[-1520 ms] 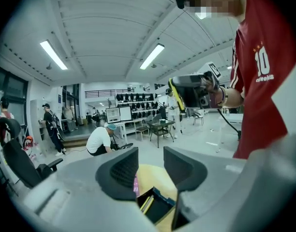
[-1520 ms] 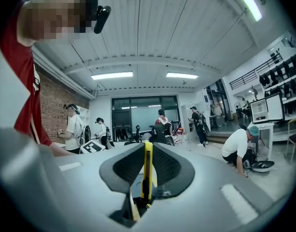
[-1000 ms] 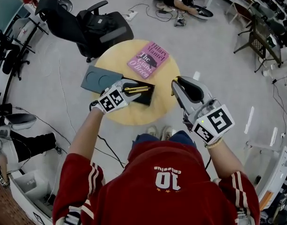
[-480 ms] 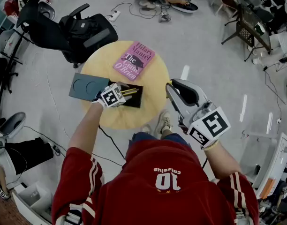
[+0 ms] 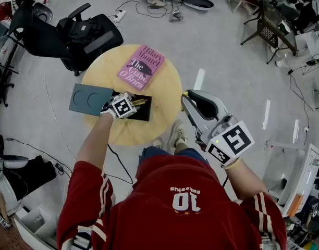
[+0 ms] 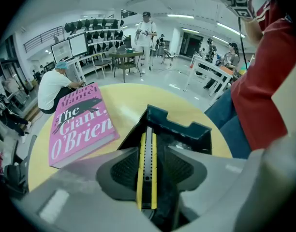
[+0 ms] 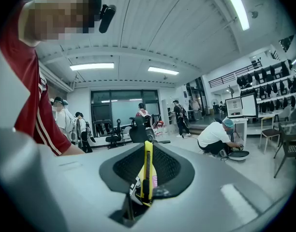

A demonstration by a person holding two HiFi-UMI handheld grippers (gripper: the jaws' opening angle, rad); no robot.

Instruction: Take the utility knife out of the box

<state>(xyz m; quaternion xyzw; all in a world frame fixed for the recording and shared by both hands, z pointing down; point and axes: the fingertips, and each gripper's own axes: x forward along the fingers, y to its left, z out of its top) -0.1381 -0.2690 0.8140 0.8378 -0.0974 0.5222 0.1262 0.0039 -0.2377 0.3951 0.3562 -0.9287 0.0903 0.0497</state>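
Red shirt [image 5: 175, 202]: fills the bottom of the head view, with both forearms reaching out from it.
Right gripper [image 5: 186, 95]: held in the air off the table's right edge, pointing roughly level. Its jaws [image 7: 147, 163] are closed tight on a second knife [image 7: 148, 175], yellow with a dark slider, which stands on edge between the pads.
Left gripper [image 5: 134, 103]: tilted steeply down into the box. Its jaws [image 6: 148, 153] stand apart on either side of the utility knife; the left pad sits right at the yellow edge, and a dark gap shows on the right side.
Utility knife [image 5: 142, 102]: yellow and black, lying lengthwise inside the box [image 6: 148, 168], between the left jaws.
Box [image 5: 145, 115]: black, open-topped, resting on the table near its left half; its far wall has a notched rim [image 6: 186, 128].
Grey-blue lid [image 5: 89, 99]: flat, with two round recesses, touching the box's left end and overhanging the table edge.
Table [image 5: 164, 105]: round, pale wood [image 6: 124, 100].
Pink book [image 5: 141, 66]: lies flat beyond the box, cover up [image 6: 78, 124].
Black office chair [image 5: 91, 35]: on the floor beyond the table, carrying a dark bag.
Far floor: a person in white [image 7: 215, 137] crouches over something.
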